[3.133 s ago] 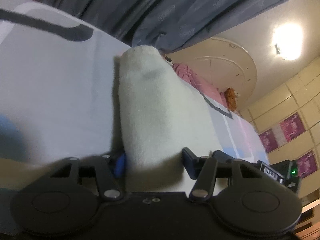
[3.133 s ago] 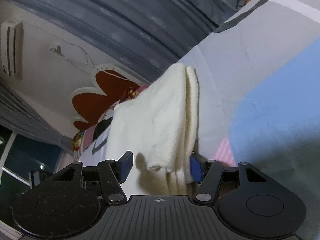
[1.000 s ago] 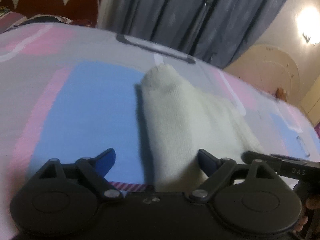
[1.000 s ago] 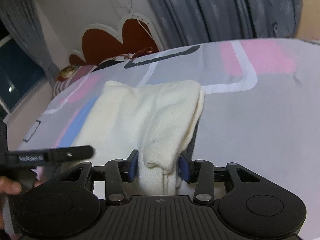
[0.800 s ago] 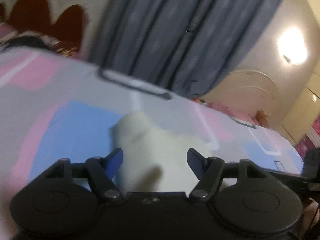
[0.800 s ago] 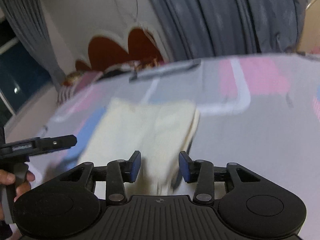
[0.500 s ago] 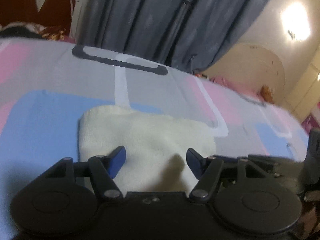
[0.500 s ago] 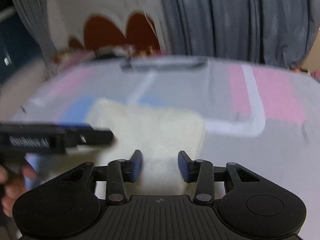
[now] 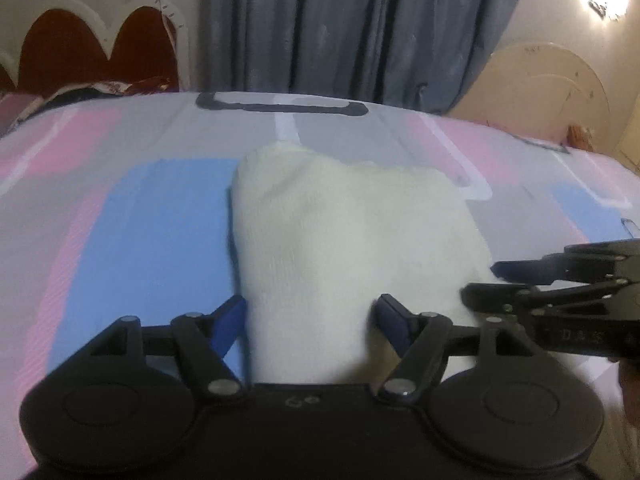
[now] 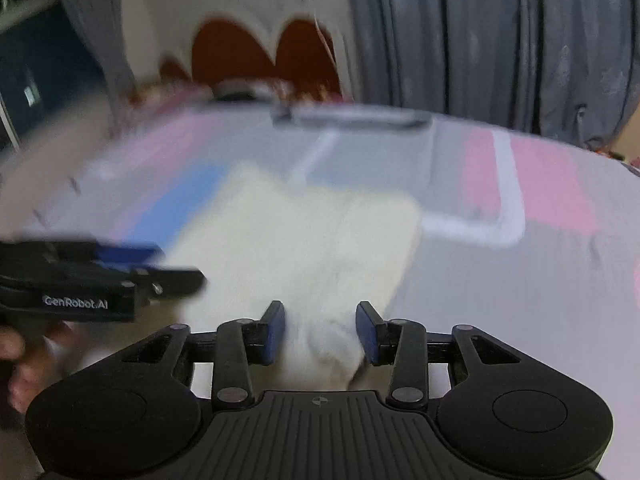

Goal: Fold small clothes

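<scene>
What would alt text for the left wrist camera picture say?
A folded cream cloth lies on a bedspread of pink, blue and grey blocks, its near end between the opening jaws of the left gripper. The right gripper reaches in from the right; grey curtains hang behind.

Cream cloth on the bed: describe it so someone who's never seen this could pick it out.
Start at the bed sheet with pink, blue and grey blocks, in front of the grey curtains. Near its middle, partly over a blue block, lies the cream cloth, folded flat. It is the only plain, fuzzy, off-white piece on the patterned sheet.
</scene>
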A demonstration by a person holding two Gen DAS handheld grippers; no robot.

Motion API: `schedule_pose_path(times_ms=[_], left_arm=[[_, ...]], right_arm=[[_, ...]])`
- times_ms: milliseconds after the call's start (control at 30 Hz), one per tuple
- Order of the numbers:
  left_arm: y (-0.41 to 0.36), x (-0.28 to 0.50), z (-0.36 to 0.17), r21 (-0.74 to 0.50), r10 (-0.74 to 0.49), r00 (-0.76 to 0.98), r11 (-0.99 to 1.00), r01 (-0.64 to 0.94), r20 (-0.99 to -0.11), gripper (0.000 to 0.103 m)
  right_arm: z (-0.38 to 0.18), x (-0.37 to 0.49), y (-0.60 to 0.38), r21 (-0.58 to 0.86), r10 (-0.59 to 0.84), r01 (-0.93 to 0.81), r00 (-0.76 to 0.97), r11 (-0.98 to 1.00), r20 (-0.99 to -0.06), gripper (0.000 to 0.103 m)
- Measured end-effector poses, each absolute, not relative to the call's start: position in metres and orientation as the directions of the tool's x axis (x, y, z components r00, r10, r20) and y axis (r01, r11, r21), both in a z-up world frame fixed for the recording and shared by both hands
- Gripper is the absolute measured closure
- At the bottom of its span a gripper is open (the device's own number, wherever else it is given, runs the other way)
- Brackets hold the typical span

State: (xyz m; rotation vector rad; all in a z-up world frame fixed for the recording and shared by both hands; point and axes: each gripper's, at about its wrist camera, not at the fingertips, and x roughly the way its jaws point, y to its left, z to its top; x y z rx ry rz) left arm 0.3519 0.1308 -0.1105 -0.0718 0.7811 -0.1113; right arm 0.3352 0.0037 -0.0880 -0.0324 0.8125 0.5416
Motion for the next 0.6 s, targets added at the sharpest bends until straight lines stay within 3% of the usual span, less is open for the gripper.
schedule_pose_path(times_ms=[267, 600], left_arm=[[0.132, 0.296, -0.096, -0.097, -0.122, 0.709, 0.992, 0.075, -0.694, 0.033], [0.132, 0.245, -0.114, -0.074, -0.054, 0.638, 0.997, -0.003, -0.768, 0.031]], right_arm=[[-0.062, 0.294, 0.000, 0.143, 0.447, -0.496, 0.573, 0.856, -0.687, 0.063], [-0.093, 0.235, 0.000, 0.168, 0.412, -0.479, 0.467, 0.861, -0.782, 0.062]])
